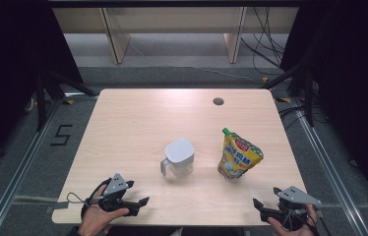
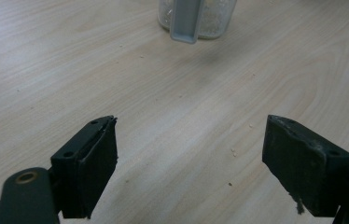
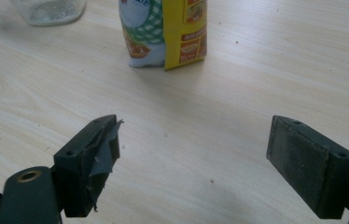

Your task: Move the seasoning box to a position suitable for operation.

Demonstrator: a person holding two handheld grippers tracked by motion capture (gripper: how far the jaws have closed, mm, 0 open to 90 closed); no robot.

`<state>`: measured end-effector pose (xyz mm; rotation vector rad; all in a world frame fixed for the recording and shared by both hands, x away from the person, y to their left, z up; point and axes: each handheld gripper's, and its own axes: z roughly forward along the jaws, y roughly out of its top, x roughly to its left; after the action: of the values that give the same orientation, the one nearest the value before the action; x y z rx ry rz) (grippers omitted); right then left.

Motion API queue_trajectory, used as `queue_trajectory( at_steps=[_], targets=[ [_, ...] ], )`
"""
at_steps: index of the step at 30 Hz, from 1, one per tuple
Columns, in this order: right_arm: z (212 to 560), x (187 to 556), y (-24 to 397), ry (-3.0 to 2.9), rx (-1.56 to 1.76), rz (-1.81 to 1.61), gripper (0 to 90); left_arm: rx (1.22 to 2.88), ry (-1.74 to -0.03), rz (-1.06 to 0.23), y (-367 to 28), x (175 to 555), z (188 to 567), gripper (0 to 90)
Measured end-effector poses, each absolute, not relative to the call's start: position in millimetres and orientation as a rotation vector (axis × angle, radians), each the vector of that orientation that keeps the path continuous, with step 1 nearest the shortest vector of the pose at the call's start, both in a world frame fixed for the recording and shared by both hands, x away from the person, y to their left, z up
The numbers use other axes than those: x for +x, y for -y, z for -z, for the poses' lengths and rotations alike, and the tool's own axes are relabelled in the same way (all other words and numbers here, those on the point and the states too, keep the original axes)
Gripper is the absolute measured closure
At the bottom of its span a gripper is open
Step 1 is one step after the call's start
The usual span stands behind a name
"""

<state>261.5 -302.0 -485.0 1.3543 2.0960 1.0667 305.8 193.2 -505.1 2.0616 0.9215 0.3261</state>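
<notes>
In the high view, a light wooden table (image 1: 138,123) is filling the middle of the frame, and a small clear glass jug with a white lid and a side handle (image 1: 178,158) is standing upright just below the centre of it. To the right of the jug, apart from it, a yellow stand-up pouch with a green screw cap and printed labels (image 1: 238,156) is standing and leaning slightly. A small dark round hole (image 1: 218,101) is sitting in the table top toward the upper right. At the lower left of the frame the left gripper (image 1: 140,205) is resting in a hand near the table's front edge, its jaws spread and pointing right, holding nothing. At the lower right the right gripper (image 1: 258,205) is lying in the other hand, its jaws pointing left and gripping nothing. In the left gripper view, the two black jaws are standing wide apart at the bottom of the frame with bare wood between them, and the jug (image 2: 197,18) is showing at the top centre, its handle facing the camera, well ahead of the jaws. In the right gripper view, the jaws are likewise gaping wide over bare table, the pouch (image 3: 165,32) is standing at the top centre, and the jug's glass base (image 3: 49,11) is peeking in at the upper left.
</notes>
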Motion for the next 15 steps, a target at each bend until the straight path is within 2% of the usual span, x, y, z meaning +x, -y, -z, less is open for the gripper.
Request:
queue_trajectory(
  at_steps=[15],
  targets=[
    [484.5,259.5,299.6,-2.087,1.391,-1.065,19.8,2.054,-0.916,-0.346,-192.3,305.9,506.1,16.7]
  ],
)
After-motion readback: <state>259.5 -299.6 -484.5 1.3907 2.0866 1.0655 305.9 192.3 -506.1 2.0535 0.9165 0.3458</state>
